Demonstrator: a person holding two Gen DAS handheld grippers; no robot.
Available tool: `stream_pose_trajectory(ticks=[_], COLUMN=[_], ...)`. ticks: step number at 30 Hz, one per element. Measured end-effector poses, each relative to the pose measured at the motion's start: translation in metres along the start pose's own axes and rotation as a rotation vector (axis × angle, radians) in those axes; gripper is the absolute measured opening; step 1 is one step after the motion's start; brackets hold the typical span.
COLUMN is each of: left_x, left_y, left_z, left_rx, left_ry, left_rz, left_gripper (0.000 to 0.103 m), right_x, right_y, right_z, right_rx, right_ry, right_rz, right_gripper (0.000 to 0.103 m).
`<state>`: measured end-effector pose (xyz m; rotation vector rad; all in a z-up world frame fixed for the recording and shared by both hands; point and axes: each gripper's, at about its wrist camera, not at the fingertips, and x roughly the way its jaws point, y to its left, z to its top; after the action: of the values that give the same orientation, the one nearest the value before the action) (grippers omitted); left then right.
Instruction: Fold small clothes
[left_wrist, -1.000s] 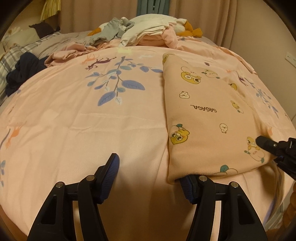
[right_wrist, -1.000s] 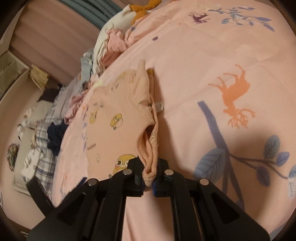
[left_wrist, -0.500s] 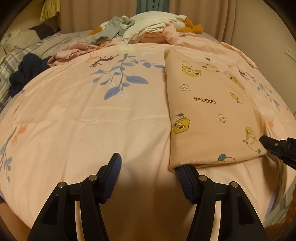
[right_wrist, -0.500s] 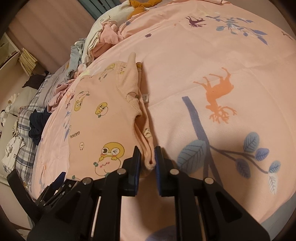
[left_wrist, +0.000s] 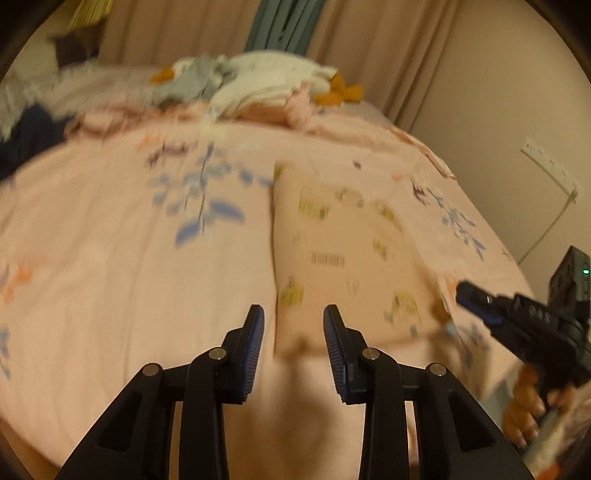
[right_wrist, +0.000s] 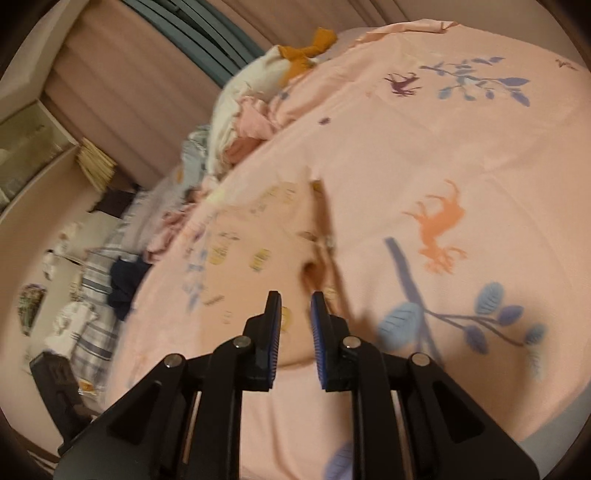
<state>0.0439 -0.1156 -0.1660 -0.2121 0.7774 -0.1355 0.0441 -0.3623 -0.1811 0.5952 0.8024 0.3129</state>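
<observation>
A small peach garment (left_wrist: 343, 258) with yellow cartoon prints lies folded lengthwise on the pink bedspread; it also shows in the right wrist view (right_wrist: 258, 251). My left gripper (left_wrist: 293, 347) is open and empty, above the garment's near left corner. My right gripper (right_wrist: 295, 339) is open with a narrow gap, empty, just short of the garment's near edge; it also shows in the left wrist view (left_wrist: 480, 299) at the garment's right corner. Both views are blurred by motion.
A pile of unfolded clothes (left_wrist: 266, 88) lies at the far end of the bed. A dark garment (left_wrist: 26, 133) and plaid bedding (right_wrist: 96, 266) lie at the left. A wall with a power strip (left_wrist: 550, 170) runs on the right.
My right gripper has let go of the garment's edge and drawn back. My left gripper has narrowed its opening, lifted and shifted right over the garment's corner.
</observation>
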Motion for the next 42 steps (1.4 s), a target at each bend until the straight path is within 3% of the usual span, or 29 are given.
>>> stream_pose_trajectory(ticks=[2, 6, 10, 13, 18, 27, 29, 33, 35, 37, 39, 42], left_x=[0.022, 0.072, 0.069, 0.067, 0.065, 0.054, 0.053, 0.048, 0.043, 0.037, 0.033, 0.026], left_y=[-0.009, -0.01, -0.009, -0.003, 0.016, 0.019, 0.022, 0.03, 0.03, 0.028, 0.026, 0.026], left_z=[0.007, -0.01, -0.026, -0.026, -0.027, -0.028, -0.026, -0.022, -0.02, -0.018, -0.015, -0.012], left_rx=[0.045, 0.044, 0.076, 0.043, -0.056, -0.076, -0.091, -0.167, -0.176, -0.162, -0.15, -0.16], left_ry=[0.01, 0.2, 0.135, 0.158, 0.188, 0.187, 0.201, 0.218, 0.213, 0.199, 0.185, 0.181], left_rz=[-0.005, -0.033, -0.006, 0.007, -0.098, -0.133, -0.15, -0.238, -0.254, -0.248, -0.235, -0.29], left_gripper=[0.034, 0.034, 0.034, 0.035, 0.035, 0.036, 0.04, 0.061, 0.065, 0.065, 0.074, 0.083], right_x=[0.009, 0.044, 0.066, 0.061, 0.052, 0.043, 0.041, 0.039, 0.036, 0.032, 0.027, 0.02], right_y=[0.004, 0.017, 0.018, 0.015, -0.002, -0.002, 0.0, 0.002, 0.002, 0.002, 0.001, -0.004], right_z=[0.001, -0.002, -0.012, -0.013, -0.011, -0.016, -0.014, -0.007, -0.004, -0.004, -0.004, -0.004], right_rx=[-0.015, -0.069, -0.132, -0.122, -0.025, -0.012, -0.019, -0.012, 0.009, 0.009, 0.015, 0.039], right_ry=[0.021, 0.122, 0.19, 0.182, 0.188, 0.183, 0.182, 0.171, 0.15, 0.13, 0.11, 0.096], right_rz=[0.0, -0.066, -0.242, -0.228, -0.205, -0.159, -0.16, -0.113, -0.076, -0.053, -0.049, 0.003], right_gripper=[0.018, 0.018, 0.008, 0.008, 0.008, 0.012, 0.013, 0.028, 0.039, 0.058, 0.062, 0.073])
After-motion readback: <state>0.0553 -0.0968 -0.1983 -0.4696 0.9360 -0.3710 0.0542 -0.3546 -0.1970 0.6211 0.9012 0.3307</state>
